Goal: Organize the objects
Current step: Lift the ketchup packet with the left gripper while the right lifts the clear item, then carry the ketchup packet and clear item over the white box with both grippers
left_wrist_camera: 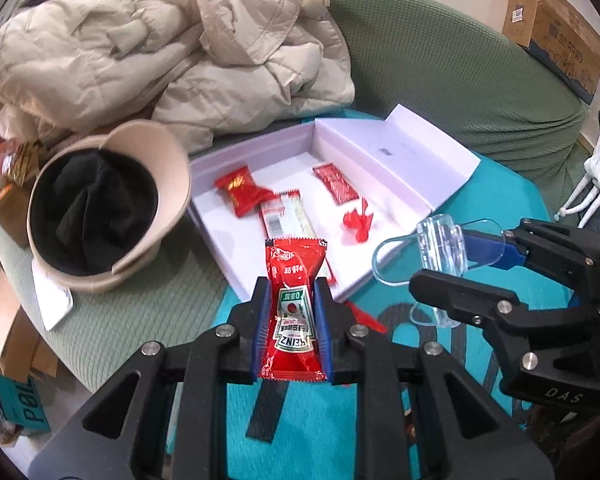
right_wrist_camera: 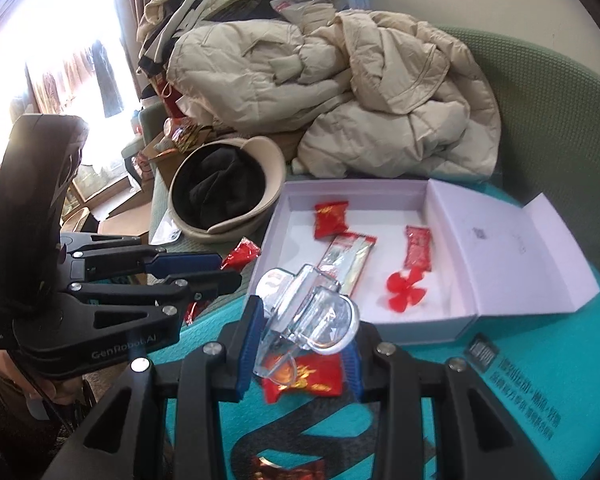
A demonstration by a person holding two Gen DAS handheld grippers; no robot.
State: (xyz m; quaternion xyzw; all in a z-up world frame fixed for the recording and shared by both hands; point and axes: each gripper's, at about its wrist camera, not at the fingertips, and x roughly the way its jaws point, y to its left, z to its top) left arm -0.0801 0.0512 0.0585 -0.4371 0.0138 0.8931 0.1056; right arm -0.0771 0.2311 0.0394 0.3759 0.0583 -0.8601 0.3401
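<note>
Two hand-held tools hover over a cluttered sofa, each carrying something toward an open white box (left_wrist_camera: 380, 152). The left tool (left_wrist_camera: 290, 332) pinches a red Heinz ketchup sachet (left_wrist_camera: 294, 312) upright between its blue pads, just short of the box's near edge. The right tool (right_wrist_camera: 300, 344) grips a clear plastic clip (right_wrist_camera: 308, 312) between its pads, also just short of the box.

This looks like the carrying step of the tidying: both items are lifted and not yet placed. Next, each tool needs to reach over the box wall, come down onto a bare patch of the floor, and let go without crowding the other.

The box, its lid folded flat to one side, already holds a red candy packet (left_wrist_camera: 238, 190), a long striped sachet (left_wrist_camera: 286, 216), a small red sachet (left_wrist_camera: 336, 184) and a red plastic propeller (left_wrist_camera: 358, 224).

The box rests on a teal printed bag (right_wrist_camera: 540, 360) spread over a green sofa (left_wrist_camera: 440, 60). Another red candy packet (right_wrist_camera: 304, 380) lies on the bag under the right tool. Nearby sit a beige hat (left_wrist_camera: 112, 200) with a dark lining, a heaped cream puffer jacket (left_wrist_camera: 160, 52), and a cardboard carton (left_wrist_camera: 556, 28) on the sofa arm. A bright window (right_wrist_camera: 60, 40) glares behind the clutter.
</note>
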